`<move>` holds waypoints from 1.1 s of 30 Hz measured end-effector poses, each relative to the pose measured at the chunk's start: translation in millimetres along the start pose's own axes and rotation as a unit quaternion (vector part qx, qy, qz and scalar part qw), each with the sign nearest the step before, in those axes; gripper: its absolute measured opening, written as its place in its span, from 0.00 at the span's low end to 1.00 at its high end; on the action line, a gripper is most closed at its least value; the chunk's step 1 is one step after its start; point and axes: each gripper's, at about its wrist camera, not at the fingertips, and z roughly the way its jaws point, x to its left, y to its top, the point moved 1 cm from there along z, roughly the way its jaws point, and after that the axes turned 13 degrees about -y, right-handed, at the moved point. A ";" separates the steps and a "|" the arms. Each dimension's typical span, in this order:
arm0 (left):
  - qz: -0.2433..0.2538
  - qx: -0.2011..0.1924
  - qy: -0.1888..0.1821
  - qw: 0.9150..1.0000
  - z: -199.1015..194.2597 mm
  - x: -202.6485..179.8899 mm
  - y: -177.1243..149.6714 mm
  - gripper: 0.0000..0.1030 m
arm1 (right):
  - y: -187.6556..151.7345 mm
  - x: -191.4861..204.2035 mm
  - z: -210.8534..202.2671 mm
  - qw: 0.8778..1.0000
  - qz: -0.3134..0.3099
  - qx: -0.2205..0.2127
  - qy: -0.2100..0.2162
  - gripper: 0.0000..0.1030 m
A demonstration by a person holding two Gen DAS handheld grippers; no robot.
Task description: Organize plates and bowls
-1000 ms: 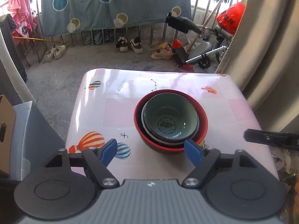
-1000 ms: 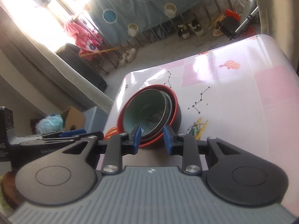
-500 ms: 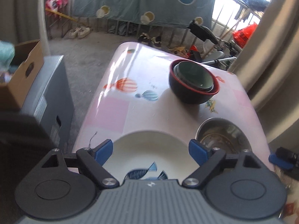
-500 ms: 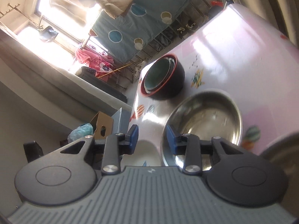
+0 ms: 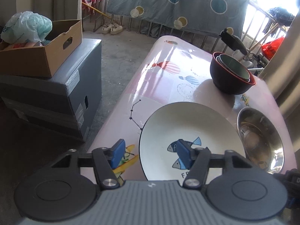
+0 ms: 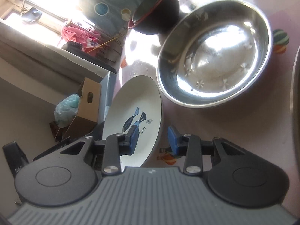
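A white plate with blue fish (image 5: 187,131) lies on the pink table (image 5: 165,86), near the front. My left gripper (image 5: 151,154) is open and straddles the plate's left rim. A steel bowl (image 5: 260,140) sits right of the plate. A black bowl with a red rim (image 5: 230,76) holds nested greenish bowls farther back. In the right wrist view my right gripper (image 6: 151,139) is open and straddles the right rim of the plate (image 6: 131,116), with the steel bowl (image 6: 215,52) and black bowl (image 6: 157,13) beyond.
A cardboard box (image 5: 43,54) with a plastic bag rests on a grey crate (image 5: 56,93) left of the table. A curtain (image 5: 283,71) hangs at the right. Another steel rim (image 6: 294,86) shows at the right edge of the right wrist view.
Both grippers have pulled back from the black bowl toward the front of the table. They now sit at the white plate, and the right gripper has opened wider.
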 end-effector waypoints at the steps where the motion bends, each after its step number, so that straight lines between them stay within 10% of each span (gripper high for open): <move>1: 0.005 -0.001 0.002 1.000 2.3 0.2 0.5 0.51 | 0.9 1.7 6.0 1.000 0.004 -0.001 0.000 0.33; 13: 0.020 0.030 0.012 0.999 29.7 11.8 -6.2 0.11 | 6.1 9.9 43.4 0.999 -0.003 -0.019 -0.041 0.12; 33: 0.028 0.066 -0.022 0.997 -12.7 13.5 -42.9 0.11 | -9.9 11.0 24.1 0.998 -0.047 0.003 -0.052 0.08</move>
